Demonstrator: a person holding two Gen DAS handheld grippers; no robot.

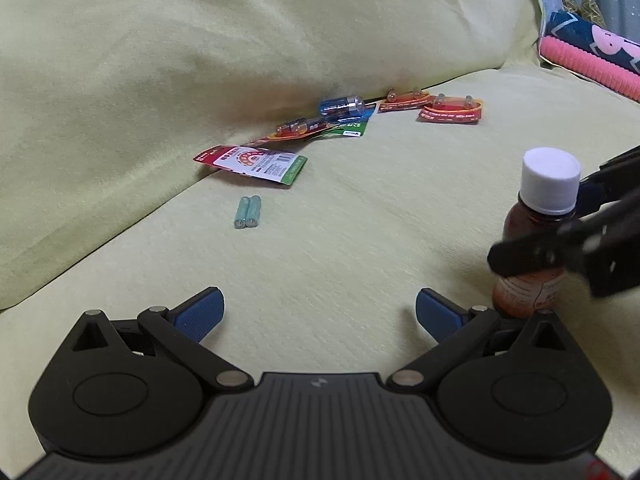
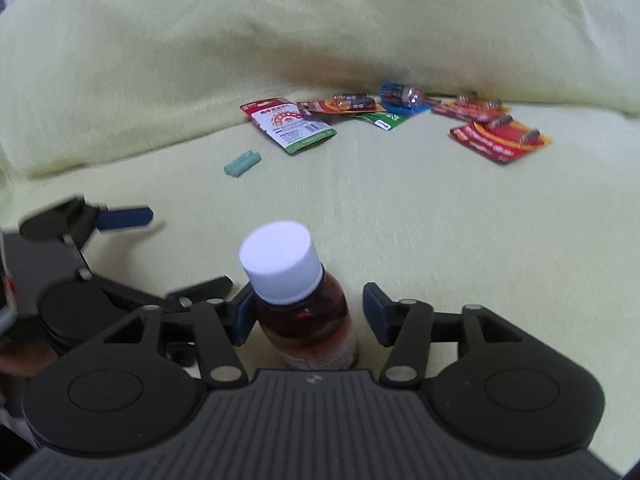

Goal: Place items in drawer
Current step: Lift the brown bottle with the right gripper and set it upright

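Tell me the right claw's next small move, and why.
Probably close the right claw on the bottle. The bottle stands upright on the sofa between the open fingers: the left pad sits against it, the right pad is still apart. The left claw is open and empty beside it.

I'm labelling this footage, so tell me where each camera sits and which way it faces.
Left wrist: sits on the left tool, facing forward over the yellow-green cushion toward the loose batteries; its own open fingers show.
Right wrist: sits on the right tool, looking over the brown bottle between its open fingers.
Shared: bottle, batteries, battery packs, each other's tool.
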